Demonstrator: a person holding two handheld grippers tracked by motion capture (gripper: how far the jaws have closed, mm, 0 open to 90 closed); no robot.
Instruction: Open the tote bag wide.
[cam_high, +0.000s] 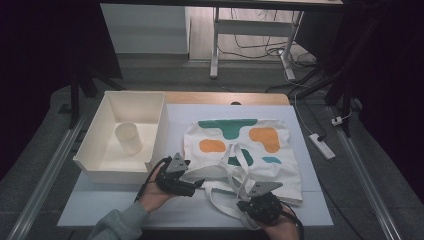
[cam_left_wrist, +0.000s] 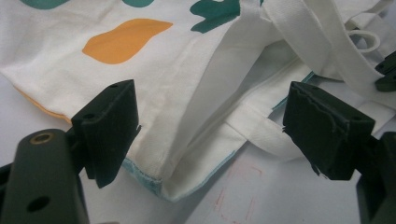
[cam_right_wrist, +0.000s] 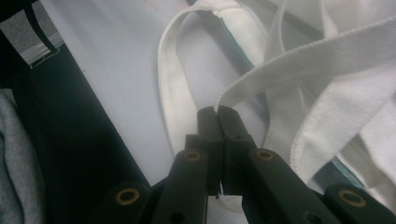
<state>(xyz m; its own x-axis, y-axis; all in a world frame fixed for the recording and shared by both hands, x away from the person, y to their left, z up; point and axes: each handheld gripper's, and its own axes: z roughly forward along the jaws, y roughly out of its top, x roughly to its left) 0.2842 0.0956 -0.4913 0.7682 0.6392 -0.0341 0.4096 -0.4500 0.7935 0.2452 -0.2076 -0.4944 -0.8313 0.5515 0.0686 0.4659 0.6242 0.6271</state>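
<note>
Leftmost, the left gripper (cam_high: 196, 183) stands released, jaws wide at the corner of the tote bag (cam_high: 250, 145) lying flat on the white mat (cam_high: 310, 210) — the right gripper (cam_high: 242, 204) is clenched on a handle strap (cam_right_wrist: 261, 79); its own view shows the pinch. Probably next — lifting that strap to open the mouth

A cream bin (cam_high: 95, 150) stands on the left of the white table (cam_high: 310, 200). In it a pale cup (cam_high: 128, 138) stands upright. Far behind the table a desk frame (cam_high: 216, 45) stands on the floor. A white power strip (cam_high: 321, 145) lies at the right.
</note>
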